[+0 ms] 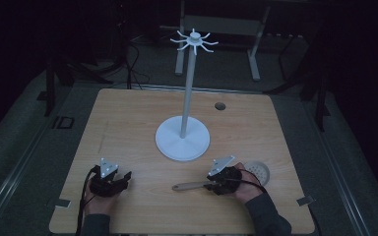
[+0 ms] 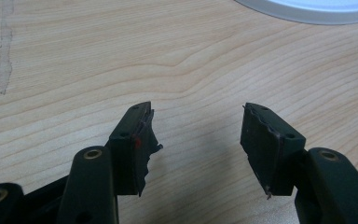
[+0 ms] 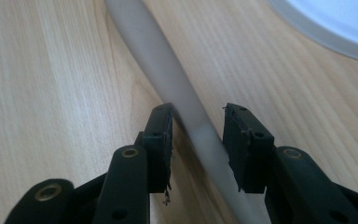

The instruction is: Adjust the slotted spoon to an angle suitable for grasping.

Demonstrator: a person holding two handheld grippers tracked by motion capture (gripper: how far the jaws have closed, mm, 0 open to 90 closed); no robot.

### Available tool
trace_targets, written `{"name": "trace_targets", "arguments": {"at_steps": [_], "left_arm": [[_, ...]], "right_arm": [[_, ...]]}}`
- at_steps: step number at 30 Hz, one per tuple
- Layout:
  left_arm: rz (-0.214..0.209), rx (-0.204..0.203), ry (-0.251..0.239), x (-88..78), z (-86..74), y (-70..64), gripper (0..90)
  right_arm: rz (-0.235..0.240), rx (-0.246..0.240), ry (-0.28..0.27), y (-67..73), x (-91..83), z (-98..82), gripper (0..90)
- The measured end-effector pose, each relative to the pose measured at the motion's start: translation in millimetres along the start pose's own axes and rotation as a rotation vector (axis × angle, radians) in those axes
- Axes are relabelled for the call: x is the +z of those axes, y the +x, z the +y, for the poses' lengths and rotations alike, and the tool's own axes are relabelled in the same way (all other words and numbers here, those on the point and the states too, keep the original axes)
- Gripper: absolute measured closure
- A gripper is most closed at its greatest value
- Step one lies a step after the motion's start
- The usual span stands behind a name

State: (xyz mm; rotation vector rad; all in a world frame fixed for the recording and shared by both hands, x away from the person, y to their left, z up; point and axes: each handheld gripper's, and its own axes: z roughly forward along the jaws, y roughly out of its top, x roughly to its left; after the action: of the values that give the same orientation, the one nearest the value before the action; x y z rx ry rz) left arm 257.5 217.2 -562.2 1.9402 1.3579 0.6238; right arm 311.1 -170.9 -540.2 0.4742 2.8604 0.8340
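Note:
A white rack stands mid-table on a round base [image 1: 182, 138], its thin pole topped by a ring of hooks [image 1: 194, 40]. A skimmer lies flat near the front edge, with a grey handle [image 1: 189, 186] and a round perforated head [image 1: 256, 171]. My right gripper [image 1: 211, 186] straddles that handle. In the right gripper view the handle [image 3: 158, 65] runs between the jaws of the right gripper [image 3: 198, 135], which stand apart with a gap on one side. My left gripper [image 1: 127, 178] rests at the front left. Its view shows the left gripper [image 2: 196, 140] open over bare wood.
The wooden table [image 1: 128, 123] has a small dark cable hole [image 1: 220, 105] behind the rack. The rack's base edge appears as the white rim [image 2: 307, 9] in the left gripper view and the white rim [image 3: 335, 28] in the right gripper view. Dark floor and metal frames surround the table.

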Motion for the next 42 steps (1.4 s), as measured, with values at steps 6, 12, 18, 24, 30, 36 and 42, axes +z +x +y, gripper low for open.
{"name": "trace_targets", "arguments": {"at_steps": [6, 12, 18, 24, 30, 36, 42], "left_arm": [[0.001, 0.000, 0.002, -0.1, 0.2, 0.0, 43.9], [0.002, -0.001, 0.002, 0.0, 0.1, 0.3, 43.9], [0.003, -0.001, 0.003, -0.2, 0.2, 0.3, 43.9], [0.003, 0.001, 0.004, 0.1, 0.3, 0.0, 43.9], [0.002, 0.000, 0.003, 0.2, 0.4, 0.3, 43.9], [0.002, 0.002, 0.003, 0.3, 0.6, -0.2, 43.9], [0.002, 0.001, 0.004, 0.1, 0.5, 0.1, 43.9]], "right_arm": [[0.042, -0.061, 0.033, -4.0, 5.0, 3.9, 62.4], [0.029, -0.106, 0.033, -7.1, 0.0, 7.1, 71.4], [-0.012, -0.071, -0.003, -13.2, -7.4, 2.6, 75.2], [-0.087, 0.022, -0.043, -24.5, -16.7, -2.6, 75.5], [-0.172, 0.130, 0.002, -40.2, -15.7, -4.7, 75.7], [-0.208, 0.128, 0.056, -44.9, -13.6, 2.4, 74.5], [-0.170, 0.124, 0.116, -50.8, -4.5, 12.4, 69.5]]}}
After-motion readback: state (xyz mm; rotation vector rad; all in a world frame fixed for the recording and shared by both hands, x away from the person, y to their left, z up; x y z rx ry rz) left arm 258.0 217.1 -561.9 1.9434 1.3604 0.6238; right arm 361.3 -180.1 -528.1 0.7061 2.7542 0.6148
